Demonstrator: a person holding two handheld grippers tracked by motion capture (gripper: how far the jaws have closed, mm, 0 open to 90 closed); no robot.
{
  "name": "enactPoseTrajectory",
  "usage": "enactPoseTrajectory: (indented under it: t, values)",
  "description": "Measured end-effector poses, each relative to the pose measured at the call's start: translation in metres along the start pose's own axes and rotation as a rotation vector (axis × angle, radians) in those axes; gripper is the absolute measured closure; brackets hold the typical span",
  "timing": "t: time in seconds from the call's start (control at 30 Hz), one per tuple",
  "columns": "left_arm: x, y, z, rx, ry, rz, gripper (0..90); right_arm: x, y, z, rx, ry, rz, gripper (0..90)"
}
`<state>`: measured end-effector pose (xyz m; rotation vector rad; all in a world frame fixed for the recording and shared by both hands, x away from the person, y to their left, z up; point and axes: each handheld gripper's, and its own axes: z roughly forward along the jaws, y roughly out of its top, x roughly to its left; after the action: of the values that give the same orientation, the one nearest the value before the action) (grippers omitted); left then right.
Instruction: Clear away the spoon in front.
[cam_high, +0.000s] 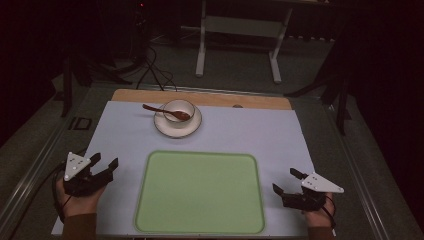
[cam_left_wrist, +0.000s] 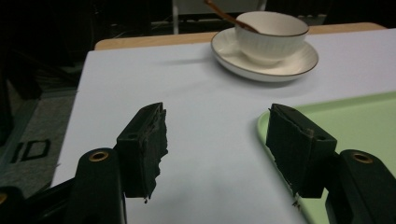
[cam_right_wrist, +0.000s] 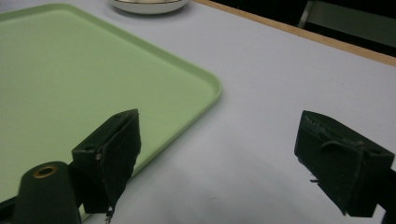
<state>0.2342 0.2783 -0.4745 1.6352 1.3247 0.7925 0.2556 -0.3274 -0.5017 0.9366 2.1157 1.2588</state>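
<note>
my left claw (cam_high: 106, 167) hangs released, nothing between jaws. cup (cam_high: 179, 111) with spoon (cam_high: 166, 112) on saucer (cam_high: 178, 126) sits at my 1 o'clock, spoon handle pointing to 10. right claw (cam_high: 286, 183) also released, farther away across the green tray (cam_high: 145, 200).

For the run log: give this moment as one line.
left gripper: open, empty | right gripper: open, empty | cup: on saucer, spoon inside | green tray: bare, between grippers

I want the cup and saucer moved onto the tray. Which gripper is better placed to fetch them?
Probably the left gripper: its open, empty jaws face the cup and saucer, which sit left of centre. The right gripper is farther.
</note>
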Motion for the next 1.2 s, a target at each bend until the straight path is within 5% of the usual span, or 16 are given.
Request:
enactPoseTrajectory:
  t: [0.77, 1.2]
  values:
    - [-0.021, 0.048, 0.045, -0.015, -0.056, 0.065, 36.2, -0.001, 0.000, -0.001, 0.000, -0.009, 0.004, 14.3]
    - [-0.020, 0.067, 0.062, -0.019, -0.020, 0.069, 35.3, -0.001, 0.000, -0.002, -0.005, -0.012, 0.005, 14.3]
